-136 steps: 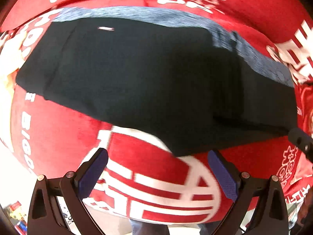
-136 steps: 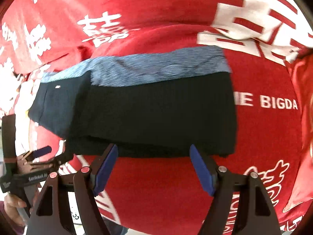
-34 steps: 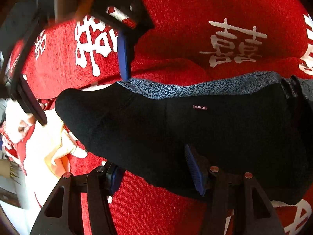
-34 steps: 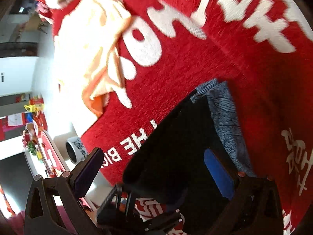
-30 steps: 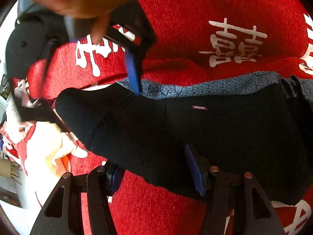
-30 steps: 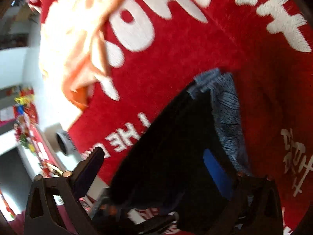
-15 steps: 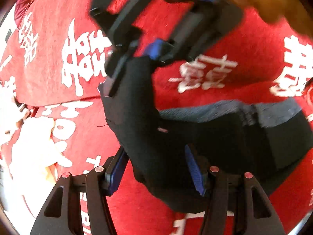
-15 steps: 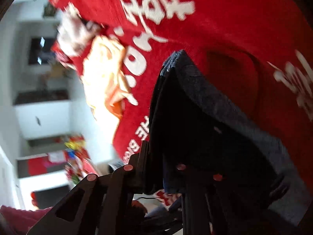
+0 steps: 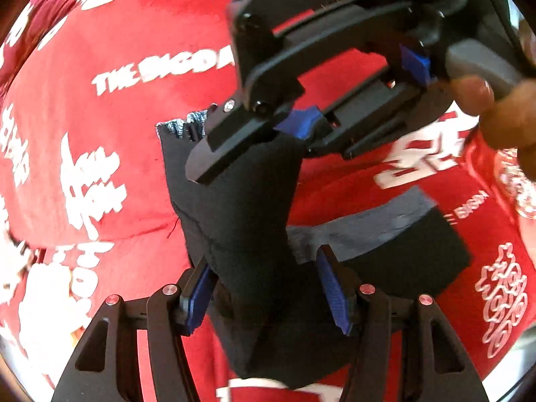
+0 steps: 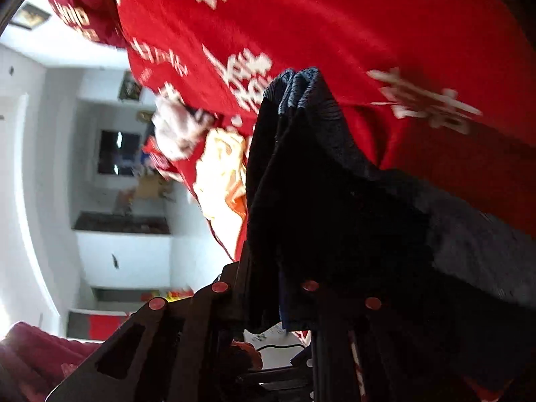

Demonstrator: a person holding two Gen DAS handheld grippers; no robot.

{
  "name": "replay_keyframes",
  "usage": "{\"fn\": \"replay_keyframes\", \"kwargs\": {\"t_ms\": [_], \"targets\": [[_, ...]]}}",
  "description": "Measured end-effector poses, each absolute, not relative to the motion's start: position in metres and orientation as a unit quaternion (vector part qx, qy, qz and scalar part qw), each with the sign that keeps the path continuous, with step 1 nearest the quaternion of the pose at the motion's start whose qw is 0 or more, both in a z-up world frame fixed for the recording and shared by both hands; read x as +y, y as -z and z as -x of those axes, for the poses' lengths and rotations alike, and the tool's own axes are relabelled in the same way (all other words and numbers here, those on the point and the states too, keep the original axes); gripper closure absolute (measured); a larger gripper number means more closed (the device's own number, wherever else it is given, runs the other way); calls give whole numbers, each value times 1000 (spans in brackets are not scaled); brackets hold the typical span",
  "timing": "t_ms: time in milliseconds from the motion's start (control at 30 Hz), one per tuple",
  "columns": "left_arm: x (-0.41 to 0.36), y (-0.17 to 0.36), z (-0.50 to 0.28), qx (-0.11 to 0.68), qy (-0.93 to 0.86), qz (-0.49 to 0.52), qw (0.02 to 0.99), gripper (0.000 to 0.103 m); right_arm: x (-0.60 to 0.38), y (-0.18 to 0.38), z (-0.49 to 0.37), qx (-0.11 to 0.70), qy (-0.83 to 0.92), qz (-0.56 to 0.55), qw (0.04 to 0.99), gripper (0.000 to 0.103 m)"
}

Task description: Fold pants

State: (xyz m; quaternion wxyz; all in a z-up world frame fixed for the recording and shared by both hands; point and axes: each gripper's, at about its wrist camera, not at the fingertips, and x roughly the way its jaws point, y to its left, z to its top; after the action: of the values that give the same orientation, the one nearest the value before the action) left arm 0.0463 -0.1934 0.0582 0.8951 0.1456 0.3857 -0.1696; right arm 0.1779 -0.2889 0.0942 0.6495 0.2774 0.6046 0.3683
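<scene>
Hidden: the right tool [image 10: 281, 298] has its fingertips buried in black cloth in its own view, blurred; the far end of the black pants [image 9: 241, 207] is cut off under the left tool [image 9: 268, 291].
Left tool: fingers apart with the pants' near fold bunched between them; the blue pads [image 9: 330, 288] touch cloth on both sides, but a firm grip cannot be told.
Right tool: together, clamped on the pants' upper corner, seen from the left wrist at [image 9: 294, 127], a hand [image 9: 502, 110] on its handle.
Pants: one end raised off the red bedspread [image 9: 100, 127] into a standing flap; the grey waistband [image 9: 368, 224] and the other end lie flat to the right.
Change: a second ago the pants lay flat with the right tool open at the corner; now that corner is lifted and pinched.
Room: bare bedspread left and above; the bed's edge and a yellow-white cloth [image 10: 221, 174] show beyond the pants in the right wrist view.
</scene>
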Motion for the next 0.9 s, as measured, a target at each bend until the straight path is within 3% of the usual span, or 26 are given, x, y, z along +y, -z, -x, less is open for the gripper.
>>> {"fn": "replay_keyframes", "kwargs": {"t_ms": [300, 633, 800, 867, 900], "targets": [[-311, -53, -12, 384, 268, -200, 861, 44, -424, -83, -117, 550, -316, -371, 678, 86], [-385, 30, 5, 450, 305, -249, 801, 44, -513, 47, -70, 585, -206, -437, 651, 86], [-381, 32, 6, 458, 310, -257, 793, 40, -516, 67, -67, 581, -186, -454, 649, 83], [-370, 24, 4, 463, 314, -249, 791, 28, -518, 61, -66, 587, -177, -441, 655, 79], [-362, 18, 3, 461, 308, -240, 797, 27, -519, 57, -66, 592, -168, -429, 661, 77]]}}
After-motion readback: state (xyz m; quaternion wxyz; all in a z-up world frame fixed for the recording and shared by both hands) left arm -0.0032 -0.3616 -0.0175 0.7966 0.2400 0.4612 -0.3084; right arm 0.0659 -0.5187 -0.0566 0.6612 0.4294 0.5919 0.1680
